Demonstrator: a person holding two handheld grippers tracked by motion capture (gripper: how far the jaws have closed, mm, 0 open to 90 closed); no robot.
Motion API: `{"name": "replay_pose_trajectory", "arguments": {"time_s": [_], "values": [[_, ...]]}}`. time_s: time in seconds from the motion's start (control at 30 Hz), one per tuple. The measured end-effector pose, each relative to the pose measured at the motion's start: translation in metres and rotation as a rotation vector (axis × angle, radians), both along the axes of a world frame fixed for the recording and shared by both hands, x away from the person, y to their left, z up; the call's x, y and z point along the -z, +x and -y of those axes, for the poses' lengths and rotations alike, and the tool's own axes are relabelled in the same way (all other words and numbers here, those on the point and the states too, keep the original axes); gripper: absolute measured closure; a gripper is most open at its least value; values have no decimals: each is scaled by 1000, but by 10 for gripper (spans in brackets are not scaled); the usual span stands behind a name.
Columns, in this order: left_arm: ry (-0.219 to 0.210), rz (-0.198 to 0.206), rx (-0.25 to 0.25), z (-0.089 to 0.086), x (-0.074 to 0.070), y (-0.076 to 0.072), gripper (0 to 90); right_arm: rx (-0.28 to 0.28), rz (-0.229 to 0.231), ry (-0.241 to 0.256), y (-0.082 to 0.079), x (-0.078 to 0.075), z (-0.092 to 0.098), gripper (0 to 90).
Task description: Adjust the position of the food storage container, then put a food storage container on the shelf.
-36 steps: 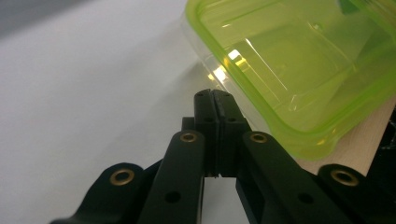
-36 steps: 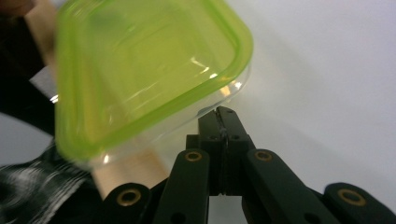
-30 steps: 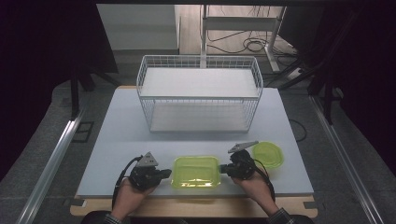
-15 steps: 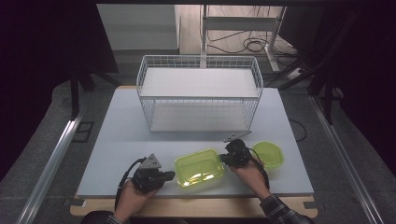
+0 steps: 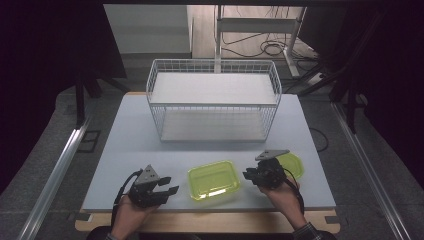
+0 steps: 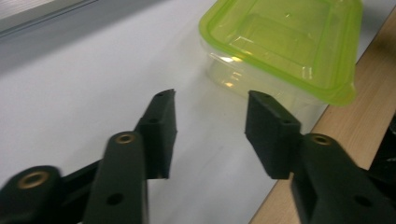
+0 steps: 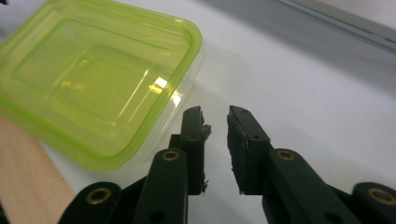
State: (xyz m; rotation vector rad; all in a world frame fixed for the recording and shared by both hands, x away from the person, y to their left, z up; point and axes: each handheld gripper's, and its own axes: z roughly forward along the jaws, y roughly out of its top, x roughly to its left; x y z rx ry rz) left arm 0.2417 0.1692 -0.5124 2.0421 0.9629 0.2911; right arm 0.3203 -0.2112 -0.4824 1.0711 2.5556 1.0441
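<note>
A clear rectangular container with a lime-green lid [image 5: 212,180] lies near the table's front edge, turned slightly askew. My left gripper [image 5: 170,186] sits just left of it, open wide with nothing between the jaws. In the left gripper view the left gripper [image 6: 210,121] points at the container [image 6: 285,42] a short way ahead. My right gripper [image 5: 247,175] rests to the container's right, apart from it. The right gripper view has the right gripper [image 7: 215,126] with only a narrow empty gap between its jaws, and the container [image 7: 98,79] off to the left.
A white wire basket [image 5: 214,100] stands at the back middle of the grey table [image 5: 135,140]. A round green-lidded tub [image 5: 295,162] sits just behind my right gripper. The wooden front edge [image 6: 355,93] runs close beside the container.
Both grippers flanked the container a second ago. It has since been turned askew and shifted a little. Both grippers have drawn back from it, the left one toward the front left.
</note>
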Motion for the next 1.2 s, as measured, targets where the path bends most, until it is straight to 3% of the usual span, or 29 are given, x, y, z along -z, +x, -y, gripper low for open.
{"name": "replay_pose_trajectory", "arguments": {"time_s": [0.07,0.17,0.2,0.3,0.33,0.37,0.67,0.93,1.2], "values": [[16,3,-6,0,0,-1,407,-5,8,15,-5,-3,3,700],[52,20,-22,2,2,-3,256,-16,32,28,-16,-3,7,539],[52,20,-22,2,2,-3,206,-16,32,28,-16,-3,7,539],[94,9,-41,3,5,-7,130,-27,28,47,-22,0,12,384],[94,9,-41,3,5,-7,111,-27,28,47,-22,0,12,384],[97,10,-42,2,5,-8,92,-32,30,52,-25,2,14,323],[70,17,-63,-6,7,-10,38,-26,15,91,-25,8,17,187],[99,47,-59,-3,11,-10,18,-34,4,123,-24,9,14,130],[112,47,-56,-1,12,-10,18,-1,-68,164,-19,8,8,85]]}}
